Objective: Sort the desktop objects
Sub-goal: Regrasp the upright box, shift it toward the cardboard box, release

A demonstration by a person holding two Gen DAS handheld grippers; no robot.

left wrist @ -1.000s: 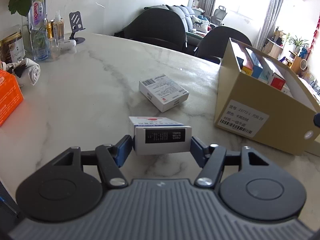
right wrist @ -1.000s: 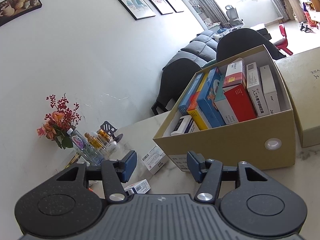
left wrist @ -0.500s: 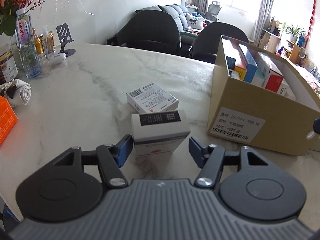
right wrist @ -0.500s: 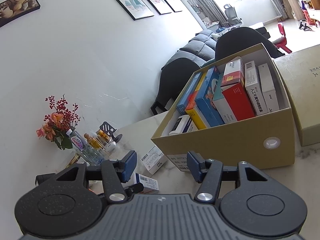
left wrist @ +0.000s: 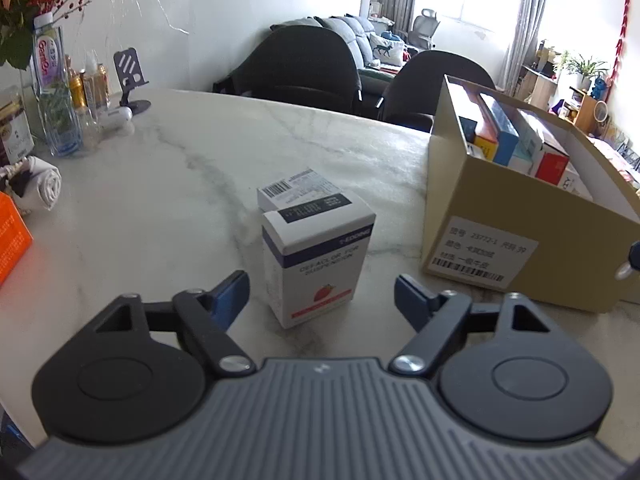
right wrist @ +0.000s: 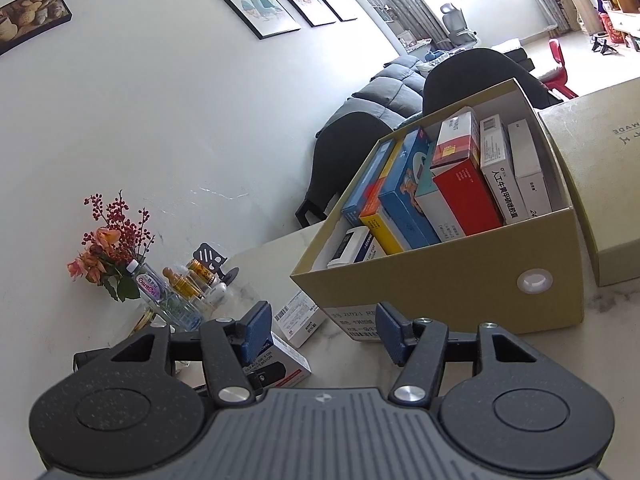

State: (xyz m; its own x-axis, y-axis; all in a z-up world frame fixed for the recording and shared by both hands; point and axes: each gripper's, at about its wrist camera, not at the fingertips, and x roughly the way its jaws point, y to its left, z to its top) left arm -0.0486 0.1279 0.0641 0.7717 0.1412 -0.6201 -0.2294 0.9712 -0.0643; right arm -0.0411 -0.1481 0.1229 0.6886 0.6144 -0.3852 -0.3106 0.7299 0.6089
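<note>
To the far left of the left tongs (left wrist: 320, 294), an orange box (left wrist: 12, 240) sits at the bench (left wrist: 160, 184) edge, with a rolled white cloth (left wrist: 46, 184) and a water bottle (left wrist: 54, 92) beyond it. Between the two blue pads stands the medicine carton (left wrist: 318, 264), upright on the bench: white, with a dark blue band near its top, grey lettering below that, a small red strawberry picture and a red stripe at the foot, and a black label on its top flap. The jaws of the left tongs are opening; the carton is in the gap, but neither pad touches it. Just behind the carton lies a flat white box (left wrist: 300, 192) with a barcode. Ahead and to the right of the left tongs is the cardboard box (left wrist: 500, 240), open-topped, with a white printed label on its near wall and packed with standing cartons.

The right tongs (right wrist: 324, 332) hang about half open with nothing between the pads. Beyond the left pad, the medicine carton shows below on the bench. Ahead and to the right is the cardboard box, and past that, a beige lid (right wrist: 600, 184).
</note>
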